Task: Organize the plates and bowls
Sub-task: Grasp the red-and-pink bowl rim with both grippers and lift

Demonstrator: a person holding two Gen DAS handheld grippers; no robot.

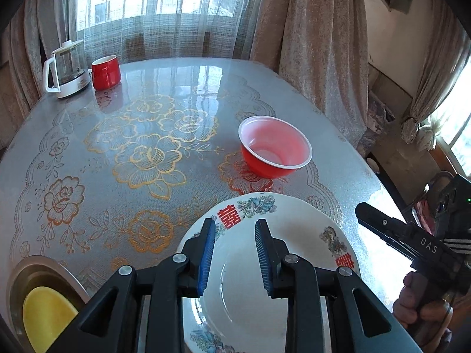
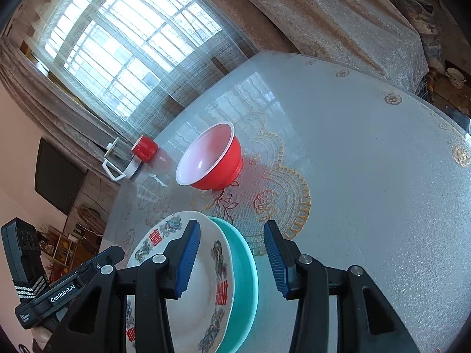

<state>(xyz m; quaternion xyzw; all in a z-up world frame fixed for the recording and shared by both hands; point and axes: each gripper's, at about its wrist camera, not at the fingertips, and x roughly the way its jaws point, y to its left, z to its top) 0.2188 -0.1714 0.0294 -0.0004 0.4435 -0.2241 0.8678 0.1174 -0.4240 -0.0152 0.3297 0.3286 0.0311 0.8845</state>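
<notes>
A white plate [image 1: 294,253] with red characters and dragon prints lies near the table's front edge. In the right wrist view the white plate [image 2: 203,264] rests on a teal plate [image 2: 245,267]. My left gripper [image 1: 235,253] hovers over the white plate, open, with only the plate's face showing between its blue pads [image 1: 206,253]. My right gripper [image 2: 232,260] is open too. Its left finger overlaps the white plate, and its right pad stands apart from the teal rim. Farther back stands a red bowl [image 1: 275,150] with a white inside [image 2: 212,156], upright and untouched.
A red mug [image 1: 105,72] and a glass kettle [image 1: 66,69] stand at the far left corner of the table by the curtained window. A metal dish [image 1: 44,267] holding a yellow thing [image 1: 44,314] sits at the near left. A hand [image 1: 412,303] holds the right gripper's handle.
</notes>
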